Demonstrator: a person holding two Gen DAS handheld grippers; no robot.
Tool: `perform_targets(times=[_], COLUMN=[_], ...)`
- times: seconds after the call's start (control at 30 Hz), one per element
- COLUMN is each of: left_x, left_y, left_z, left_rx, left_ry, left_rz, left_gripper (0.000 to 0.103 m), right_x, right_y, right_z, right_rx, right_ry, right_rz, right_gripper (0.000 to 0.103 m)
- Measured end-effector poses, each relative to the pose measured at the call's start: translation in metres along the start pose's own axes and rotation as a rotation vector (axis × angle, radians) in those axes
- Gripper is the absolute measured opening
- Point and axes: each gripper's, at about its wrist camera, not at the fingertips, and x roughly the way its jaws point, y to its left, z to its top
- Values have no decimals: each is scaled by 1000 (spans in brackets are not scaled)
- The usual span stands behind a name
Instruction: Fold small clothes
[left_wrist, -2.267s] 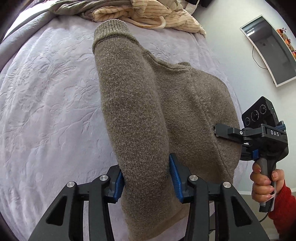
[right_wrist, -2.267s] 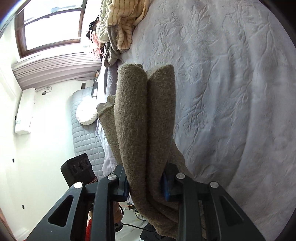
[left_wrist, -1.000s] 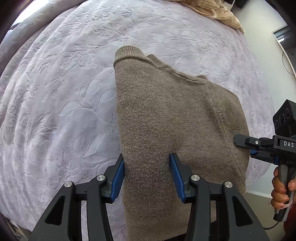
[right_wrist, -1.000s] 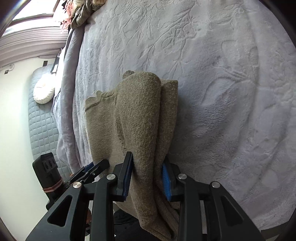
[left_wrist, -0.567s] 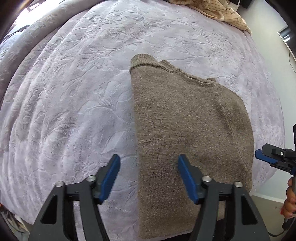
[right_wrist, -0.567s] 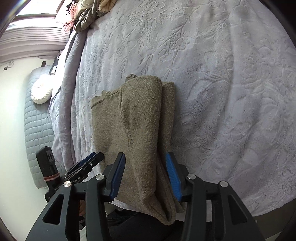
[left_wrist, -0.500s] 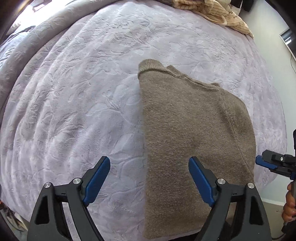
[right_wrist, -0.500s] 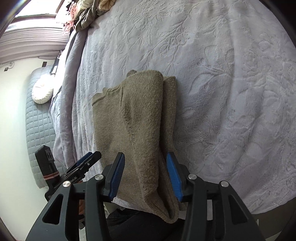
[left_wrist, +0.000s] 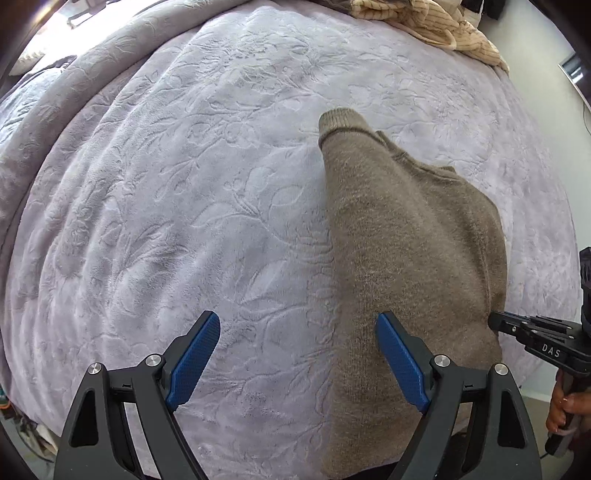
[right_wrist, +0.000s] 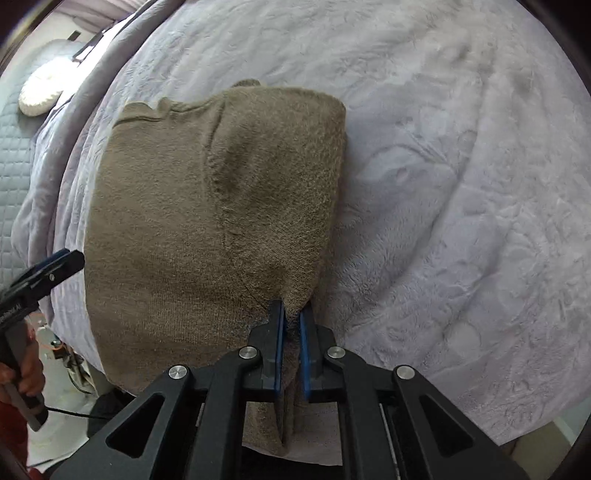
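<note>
Your left gripper (left_wrist: 297, 360) hangs over the lavender embossed bedspread (left_wrist: 177, 206), jaws spread wide with nothing pinched; its right pad sits above the sweater's left edge. The folded brown knit sweater (left_wrist: 406, 251) lies flat near the bed's edge. Your right gripper (right_wrist: 291, 332) has just been closing and now clamps a fold at the sweater's right edge. Striped cream clothes (left_wrist: 436, 26) lie piled at the far side.
</note>
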Motion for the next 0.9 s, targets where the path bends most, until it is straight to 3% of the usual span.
perform_targets(times=[0.07, 0.2, 0.4, 0.53, 0.67, 0.7, 0.73, 0.8, 0.9], left_x=[-4, -17, -20, 11, 33, 37, 42, 49, 39], left_y=[-2, -9, -37, -50, -47, -45, -41, -30, -22], left_z=[-3, -2, 2, -4, -12, -13, -15, -19, -26], left_rx=[-1, 41, 137, 142, 141, 139, 130, 67, 37], left_ry=[-9, -43, -32, 37, 65, 68, 81, 121, 92], left_rz=[-26, -102, -289, -251, -203, -177, -155, -186, -165], left_gripper=[87, 87, 87, 87, 87, 87, 87, 87, 87], right_x=[-9, -32, -62, -34, 2, 6, 8, 6, -6], right_y=[-8, -10, 6, 27, 14, 10, 5, -4, -12], right_z=[-1, -4, -3, -2, 1, 2, 3, 3, -3], right_rx=[62, 65, 41, -19, -1, 3, 7, 34, 74], right_ry=[-13, -35, -132, -79, -21, -24, -25, -20, -27], right_rz=[56, -19, 48, 12, -57, -59, -61, -57, -15], right_gripper=[9, 9, 9, 9, 9, 11, 21, 33, 33])
